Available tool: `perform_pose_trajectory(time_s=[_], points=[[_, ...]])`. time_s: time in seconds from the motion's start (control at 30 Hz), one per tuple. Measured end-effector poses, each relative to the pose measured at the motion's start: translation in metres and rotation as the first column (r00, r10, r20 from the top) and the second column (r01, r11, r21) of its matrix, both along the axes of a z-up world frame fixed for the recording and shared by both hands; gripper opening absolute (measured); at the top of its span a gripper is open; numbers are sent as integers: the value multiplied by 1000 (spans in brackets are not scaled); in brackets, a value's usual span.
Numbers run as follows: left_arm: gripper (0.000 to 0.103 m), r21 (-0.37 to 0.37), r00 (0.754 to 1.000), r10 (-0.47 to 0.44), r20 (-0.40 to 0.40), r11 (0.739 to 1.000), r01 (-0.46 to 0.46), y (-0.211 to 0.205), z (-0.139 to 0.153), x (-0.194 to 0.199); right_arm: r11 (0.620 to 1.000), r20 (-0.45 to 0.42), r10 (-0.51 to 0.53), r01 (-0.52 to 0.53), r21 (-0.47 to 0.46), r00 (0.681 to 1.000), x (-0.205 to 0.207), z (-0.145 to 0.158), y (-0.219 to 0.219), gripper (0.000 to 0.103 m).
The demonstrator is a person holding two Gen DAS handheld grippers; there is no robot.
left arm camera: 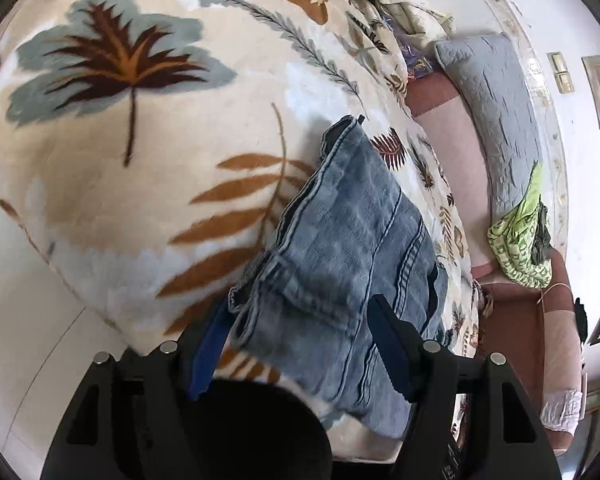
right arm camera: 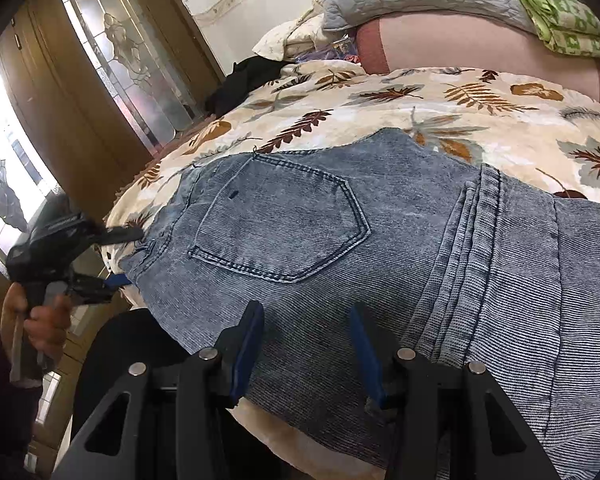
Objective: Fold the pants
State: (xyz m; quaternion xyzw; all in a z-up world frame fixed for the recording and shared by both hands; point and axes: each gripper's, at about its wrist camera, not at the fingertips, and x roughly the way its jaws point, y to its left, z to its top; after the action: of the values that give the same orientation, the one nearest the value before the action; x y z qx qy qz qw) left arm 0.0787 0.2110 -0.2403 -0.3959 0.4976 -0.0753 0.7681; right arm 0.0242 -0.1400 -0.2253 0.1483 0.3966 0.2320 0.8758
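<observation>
The folded pants [right arm camera: 340, 248] lie on the bed's leaf-print blanket [left arm camera: 140, 200]. The left hand-held gripper [left arm camera: 300, 344] gapes open around their waistband corner. The right hand-held gripper [right arm camera: 306, 340] seems half-open, pads straddling denim without pinching. Smooth the fold flat before regripping.

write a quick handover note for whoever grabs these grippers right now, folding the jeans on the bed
Left gripper: jaws apart at the jeans' waistband corner, not pressing the denim.
Right gripper: jaws apart over the near edge of the jeans, a fold of denim between them; a real grip cannot be told.
Jeans: lying on the leaf-print blanket, back pocket up, a leg layer folded over at the right.
Left to do: regrip, finish folding, flatten.
</observation>
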Motion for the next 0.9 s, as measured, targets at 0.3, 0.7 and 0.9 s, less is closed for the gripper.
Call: perform_pose_trajectory(time_s=[0.3, 0.7, 0.9], points=[[32, 35, 1000, 4, 1, 999, -4, 3, -1, 10, 1000, -7, 7, -7, 14, 1000, 3, -1, 1, 49], [21, 160, 987, -78, 140, 986, 56, -18, 58, 2, 999, -17, -27, 28, 35, 999, 43, 4, 19, 48], [20, 248, 971, -142, 195, 964, 91, -42, 91, -3, 999, -40, -16, 14, -53, 999, 45, 1, 30, 46]])
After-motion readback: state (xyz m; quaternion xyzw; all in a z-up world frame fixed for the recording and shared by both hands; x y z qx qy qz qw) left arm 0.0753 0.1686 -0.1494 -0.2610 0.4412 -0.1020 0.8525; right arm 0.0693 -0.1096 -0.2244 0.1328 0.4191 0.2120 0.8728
